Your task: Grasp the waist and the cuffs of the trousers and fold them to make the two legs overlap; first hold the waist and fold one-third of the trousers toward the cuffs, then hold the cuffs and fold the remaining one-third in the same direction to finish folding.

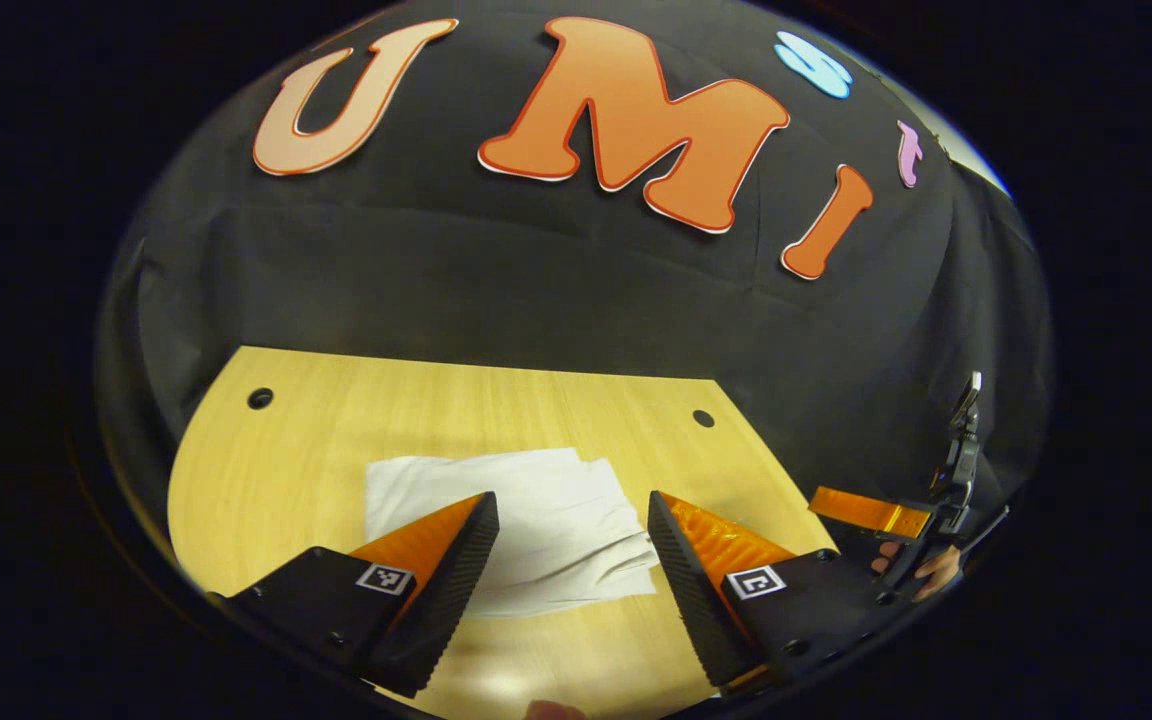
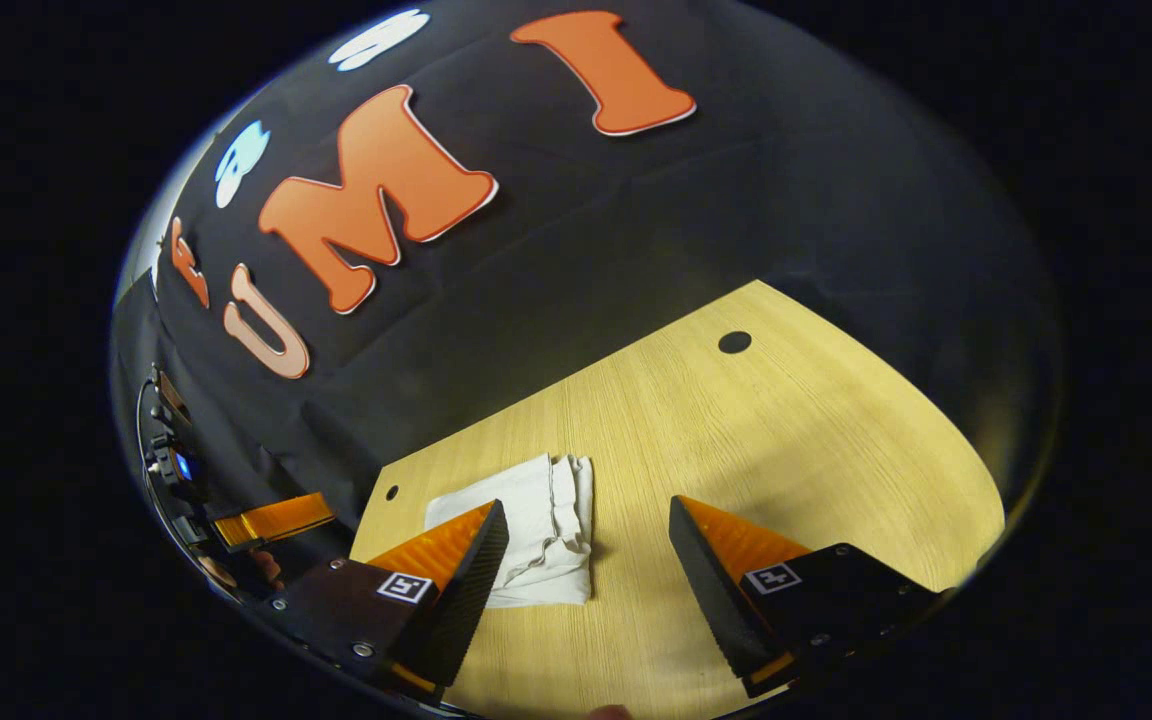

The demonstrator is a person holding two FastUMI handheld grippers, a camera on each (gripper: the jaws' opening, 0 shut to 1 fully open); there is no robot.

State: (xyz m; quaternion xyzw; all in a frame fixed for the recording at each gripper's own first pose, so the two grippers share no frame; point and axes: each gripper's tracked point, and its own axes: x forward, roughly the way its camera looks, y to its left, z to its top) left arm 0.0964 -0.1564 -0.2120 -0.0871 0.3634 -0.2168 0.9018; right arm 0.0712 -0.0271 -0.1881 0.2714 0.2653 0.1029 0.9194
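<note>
Two grippers, both spread wide and holding nothing. Left gripper (image 1: 573, 535) hovers over the near edge of the white trousers (image 1: 536, 520), which lie folded into a compact rectangle mid-table. Right gripper (image 2: 586, 545) hangs above the wooden table (image 2: 786, 440), the trousers' rumpled edge beside its left finger (image 2: 461, 580).

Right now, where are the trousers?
The trousers lie folded flat on the wooden table, ahead between the open left gripper; in the right gripper view they sit left of centre, near the table's far edge.
</note>
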